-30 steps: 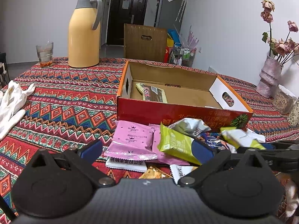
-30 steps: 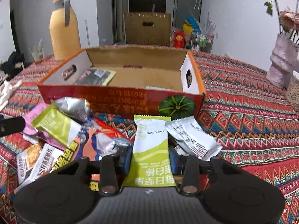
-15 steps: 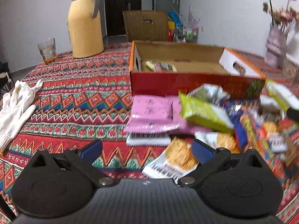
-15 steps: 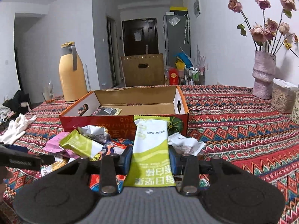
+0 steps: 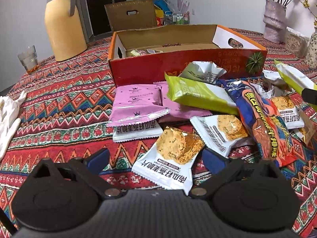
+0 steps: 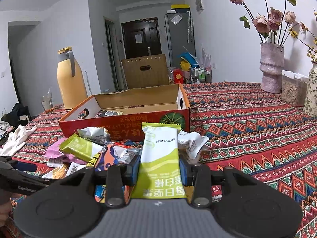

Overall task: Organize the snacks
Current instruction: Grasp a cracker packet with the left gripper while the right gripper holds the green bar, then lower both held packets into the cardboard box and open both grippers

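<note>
- Room: pale walls, dark door point(image 6: 141, 37) at the far end, grey fridge point(image 6: 179, 39) beside it. Table under a red zigzag cloth point(image 6: 247, 123).
- Brown chair back point(image 6: 145, 71) behind the table's far edge.
- Open red carton point(image 5: 178, 67) mid-table, one or two packets inside near its left end.
- Yellow flask point(image 5: 63, 23) far left, glass point(image 5: 28, 59) near it; white glove point(image 5: 8, 115) at the left edge.
- Pink vase point(image 6: 271, 67) with dried roses far right, a container point(image 6: 293, 91) beside it.
- Snack pile in front of the carton: pink packs point(image 5: 134, 103), green bar point(image 5: 198, 97), blue-orange bag point(image 5: 263, 127), white cracker packs overlapping one another.
- Right gripper point(image 6: 159, 170): jaws clenched on a green-white bar point(image 6: 160, 154), held clear above the pile, pointing toward the carton.
- Left gripper point(image 5: 156, 160): jaws wide and closing, straddling a white cracker packet point(image 5: 172, 158) on the cloth; right pad close to its edge, left pad apart from it; pads not pressing.
</note>
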Demonstrator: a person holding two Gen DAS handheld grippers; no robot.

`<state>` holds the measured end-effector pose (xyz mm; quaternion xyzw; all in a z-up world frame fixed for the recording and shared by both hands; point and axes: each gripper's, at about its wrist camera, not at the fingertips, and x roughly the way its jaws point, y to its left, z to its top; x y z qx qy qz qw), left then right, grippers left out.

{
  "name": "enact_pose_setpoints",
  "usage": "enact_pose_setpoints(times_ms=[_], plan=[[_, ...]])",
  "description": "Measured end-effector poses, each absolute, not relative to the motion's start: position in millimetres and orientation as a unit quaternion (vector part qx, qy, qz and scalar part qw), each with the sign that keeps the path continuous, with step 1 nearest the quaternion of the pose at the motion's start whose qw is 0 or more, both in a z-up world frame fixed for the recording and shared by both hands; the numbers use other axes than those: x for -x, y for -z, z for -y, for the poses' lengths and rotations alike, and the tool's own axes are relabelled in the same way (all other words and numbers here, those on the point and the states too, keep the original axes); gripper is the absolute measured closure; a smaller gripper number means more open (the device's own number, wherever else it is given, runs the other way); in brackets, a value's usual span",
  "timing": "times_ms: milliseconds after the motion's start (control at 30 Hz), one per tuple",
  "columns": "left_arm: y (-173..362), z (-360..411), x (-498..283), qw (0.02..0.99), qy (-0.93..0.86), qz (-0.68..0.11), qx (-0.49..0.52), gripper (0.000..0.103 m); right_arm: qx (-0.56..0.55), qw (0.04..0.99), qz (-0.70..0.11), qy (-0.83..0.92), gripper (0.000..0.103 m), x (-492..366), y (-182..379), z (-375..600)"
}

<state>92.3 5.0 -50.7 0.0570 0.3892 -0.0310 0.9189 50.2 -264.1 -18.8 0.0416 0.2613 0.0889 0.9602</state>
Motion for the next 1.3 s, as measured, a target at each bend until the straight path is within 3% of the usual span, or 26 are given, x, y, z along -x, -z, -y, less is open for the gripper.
enact_pose_setpoints(times_ms=[233,300,400,1300], plan=[[52.6,-2.3,-95.8,0.917,0.061,-0.391,-0.045,0.035,-0.044,0.959,-0.266,-0.093,0.065,-49.5,23.1,264.1],[51.6,-1.3,-94.7,0.917,0.073,-0.389,-0.041,0.053,-0.044,0.958,-0.267,-0.095,0.065,-49.3,23.4,262.7],[50.7,-0.8,-93.1,0.918,0.074,-0.387,-0.039,0.057,-0.043,0.958,-0.268,-0.097,0.065,-48.2,24.3,261.3],[-16.7,-14.2,-58.4,0.962,0.027,-0.272,-0.001,0.061,-0.034,0.964,-0.24,-0.107,0.065,-41.2,7.2,254.4]])
